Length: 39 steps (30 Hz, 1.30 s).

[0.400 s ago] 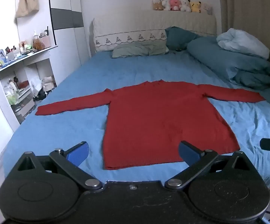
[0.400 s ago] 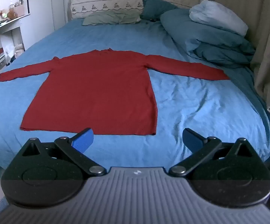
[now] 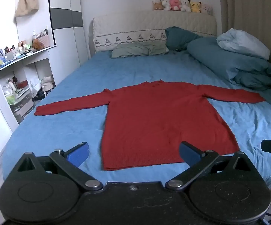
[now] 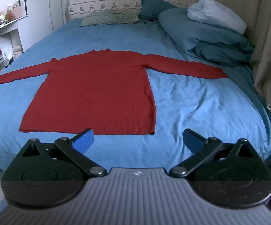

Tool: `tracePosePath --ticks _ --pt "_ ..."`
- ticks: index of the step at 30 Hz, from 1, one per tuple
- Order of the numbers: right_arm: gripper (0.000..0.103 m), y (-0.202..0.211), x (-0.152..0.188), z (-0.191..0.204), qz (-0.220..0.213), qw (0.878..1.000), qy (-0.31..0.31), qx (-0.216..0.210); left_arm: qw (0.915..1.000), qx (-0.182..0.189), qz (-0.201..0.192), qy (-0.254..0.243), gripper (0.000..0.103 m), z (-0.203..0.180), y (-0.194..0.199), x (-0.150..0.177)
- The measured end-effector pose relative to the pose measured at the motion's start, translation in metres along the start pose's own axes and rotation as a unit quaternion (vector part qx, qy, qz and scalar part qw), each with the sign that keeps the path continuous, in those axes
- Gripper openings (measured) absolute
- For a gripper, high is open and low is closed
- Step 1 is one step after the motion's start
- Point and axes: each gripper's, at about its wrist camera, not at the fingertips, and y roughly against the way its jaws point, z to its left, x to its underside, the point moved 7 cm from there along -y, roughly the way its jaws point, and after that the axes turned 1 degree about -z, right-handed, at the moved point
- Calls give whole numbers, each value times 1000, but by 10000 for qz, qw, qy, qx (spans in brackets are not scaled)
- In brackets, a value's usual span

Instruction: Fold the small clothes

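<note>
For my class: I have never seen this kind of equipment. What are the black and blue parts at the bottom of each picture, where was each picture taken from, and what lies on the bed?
Those parts are two hand-held grippers; a person carries one in each hand. Each has a camera looking forward along its two blue-tipped fingers. One picture comes from the left gripper, the other from the right gripper. Both are open and hold nothing. On the blue bed a red sweater lies flat, sleeves spread out sideways, hem nearest the grippers. Pillows and a bundled duvet sit further back.
</note>
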Motion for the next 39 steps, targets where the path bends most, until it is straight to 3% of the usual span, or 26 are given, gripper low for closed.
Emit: tracePosePath --ticks 39 --pt "103 2 1 11 40 10000 50 -13 10000 -28 -58 -21 103 0 -1 -1"
